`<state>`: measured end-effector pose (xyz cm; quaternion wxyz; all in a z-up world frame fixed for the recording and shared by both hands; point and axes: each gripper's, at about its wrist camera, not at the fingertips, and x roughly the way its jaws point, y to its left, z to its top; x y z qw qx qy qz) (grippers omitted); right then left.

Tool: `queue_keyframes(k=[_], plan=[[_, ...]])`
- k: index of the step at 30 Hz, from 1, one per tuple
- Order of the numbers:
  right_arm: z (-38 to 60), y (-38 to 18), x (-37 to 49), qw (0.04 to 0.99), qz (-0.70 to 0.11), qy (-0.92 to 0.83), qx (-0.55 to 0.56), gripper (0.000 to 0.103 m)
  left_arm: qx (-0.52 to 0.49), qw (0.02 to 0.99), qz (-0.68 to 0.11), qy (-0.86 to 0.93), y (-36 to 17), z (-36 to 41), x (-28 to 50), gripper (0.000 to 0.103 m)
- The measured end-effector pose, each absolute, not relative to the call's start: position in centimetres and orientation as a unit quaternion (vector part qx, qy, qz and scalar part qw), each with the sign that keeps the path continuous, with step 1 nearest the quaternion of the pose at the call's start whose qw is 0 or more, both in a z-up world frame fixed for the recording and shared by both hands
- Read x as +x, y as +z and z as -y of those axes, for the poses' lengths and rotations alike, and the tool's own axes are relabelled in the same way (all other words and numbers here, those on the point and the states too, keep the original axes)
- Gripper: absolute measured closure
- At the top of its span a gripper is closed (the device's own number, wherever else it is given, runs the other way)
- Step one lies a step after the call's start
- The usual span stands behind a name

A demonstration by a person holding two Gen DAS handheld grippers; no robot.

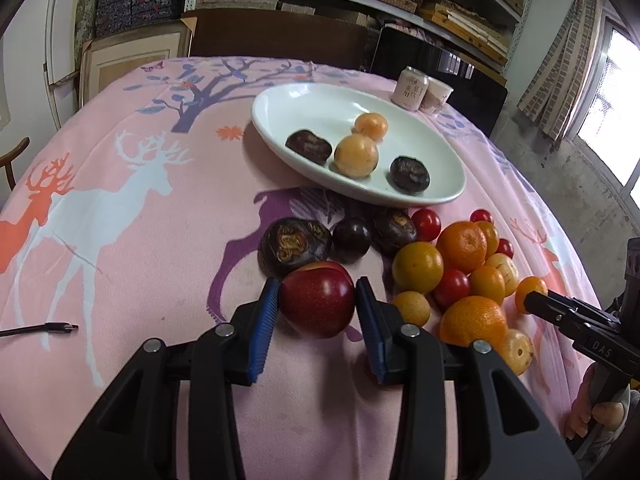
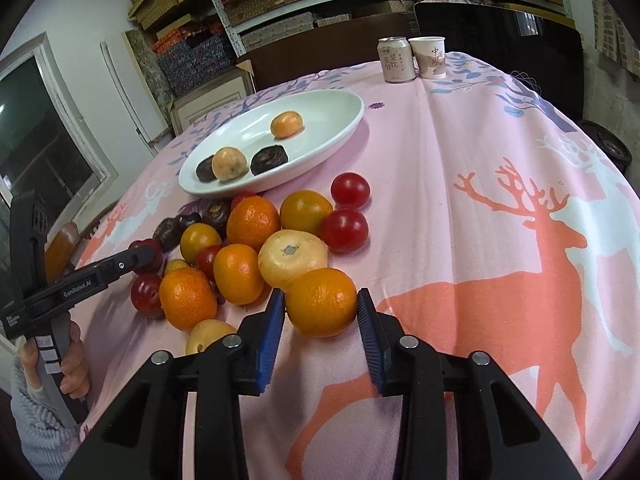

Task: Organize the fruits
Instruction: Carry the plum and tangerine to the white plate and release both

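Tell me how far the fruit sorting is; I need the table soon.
Done: four fruits lie in the white dish. In hand: the left gripper clamps a red apple, and the right gripper clamps an orange. Left: the pile of fruit on the cloth.

"GenRobot.AI" runs in white along the black arm of the left hand-held gripper (image 2: 140, 258). "DAS" stands on the right hand-held gripper (image 1: 534, 302). Beside the paper cup (image 2: 430, 57), the can (image 2: 396, 60) bears Chinese characters, perhaps 米醋.
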<state>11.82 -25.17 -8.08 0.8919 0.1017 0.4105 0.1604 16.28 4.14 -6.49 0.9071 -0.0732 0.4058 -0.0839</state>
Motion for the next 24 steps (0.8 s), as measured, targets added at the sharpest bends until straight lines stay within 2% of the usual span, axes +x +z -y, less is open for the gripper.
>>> queue_keyframes(k=[5,13,17,24], plan=[[26.6,-7.2,13.1,0.887,-0.402,0.173,0.145,0.065,-0.071,0.917,-0.385,-0.081,-4.2,-4.4,16.9,0.064],[24.7,-1.4,20.3,0.907,-0.356,0.185,0.130,0.065,-0.072,0.922,-0.373,-0.076,-0.3,-3.7,24.8,0.064],[22.4,-0.8,24.4,0.906,-0.356,0.196,0.121,0.065,-0.089,0.918,-0.381,-0.068,-0.7,-3.6,29.1,0.064],[19.9,-3.1,28.6,0.900,-0.377,0.194,0.100,0.064,-0.088,0.908,-0.403,-0.075,-2.6,-2.8,34.0,0.064]])
